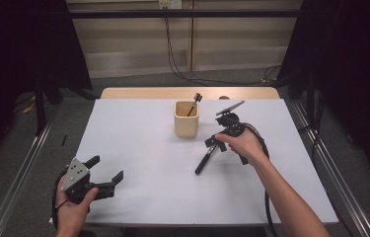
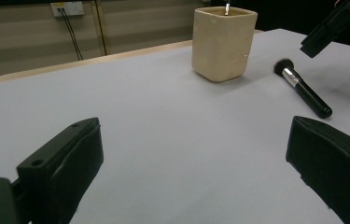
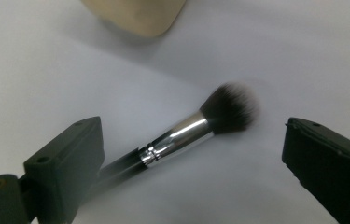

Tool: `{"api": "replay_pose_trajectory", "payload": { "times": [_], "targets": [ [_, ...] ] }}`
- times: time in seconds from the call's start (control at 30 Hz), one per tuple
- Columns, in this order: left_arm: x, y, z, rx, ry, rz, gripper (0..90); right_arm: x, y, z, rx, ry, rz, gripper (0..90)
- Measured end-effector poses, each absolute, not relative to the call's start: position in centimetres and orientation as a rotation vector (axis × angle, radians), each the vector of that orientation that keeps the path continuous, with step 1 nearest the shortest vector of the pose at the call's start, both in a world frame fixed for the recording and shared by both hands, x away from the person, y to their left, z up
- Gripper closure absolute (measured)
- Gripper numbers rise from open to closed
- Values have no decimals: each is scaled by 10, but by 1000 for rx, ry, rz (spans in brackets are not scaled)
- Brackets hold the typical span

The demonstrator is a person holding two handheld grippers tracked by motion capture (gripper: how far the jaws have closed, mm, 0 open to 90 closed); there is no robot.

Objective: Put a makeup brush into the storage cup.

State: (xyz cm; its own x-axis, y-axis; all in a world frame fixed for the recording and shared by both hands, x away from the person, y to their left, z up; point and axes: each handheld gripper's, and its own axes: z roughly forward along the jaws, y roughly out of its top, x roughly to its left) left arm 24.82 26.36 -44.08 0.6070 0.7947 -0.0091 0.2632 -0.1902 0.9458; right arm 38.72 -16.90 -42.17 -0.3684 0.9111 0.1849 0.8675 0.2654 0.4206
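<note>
Right gripper hangs wide over the brush, beige cup beyond.

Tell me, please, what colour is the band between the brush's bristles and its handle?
Shiny silver, on the brush; the right gripper view shows it best.

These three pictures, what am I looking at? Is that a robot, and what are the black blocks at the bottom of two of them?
No robot: a person holds a hand-operated two-jaw gripper in each hand. The high view looks down on a white table. The other two come from cameras on the grippers; the black blocks are their jaws. On the table stand a cream cup with a small brush in it, and a makeup brush lies flat. The left gripper is open, holding nothing. The right gripper, open, straddles the makeup brush without gripping it.
</note>
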Motion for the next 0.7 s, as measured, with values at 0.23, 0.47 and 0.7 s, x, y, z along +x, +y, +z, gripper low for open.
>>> {"api": "replay_pose_trajectory", "payload": {
  "times": [0.23, 0.47, 0.7],
  "targets": [
    [248, 264, -440, 1739, 873, 611, 39, 392, -167, -426, 1753, 2456, 615, 64],
    [247, 264, -440, 1743, 871, 618, 39, 395, -165, -433, 1810, 2473, 570, 87],
    [247, 264, -440, 1741, 870, 620, 39, 397, -155, -443, 1862, 2506, 483, 134]
  ]
}}
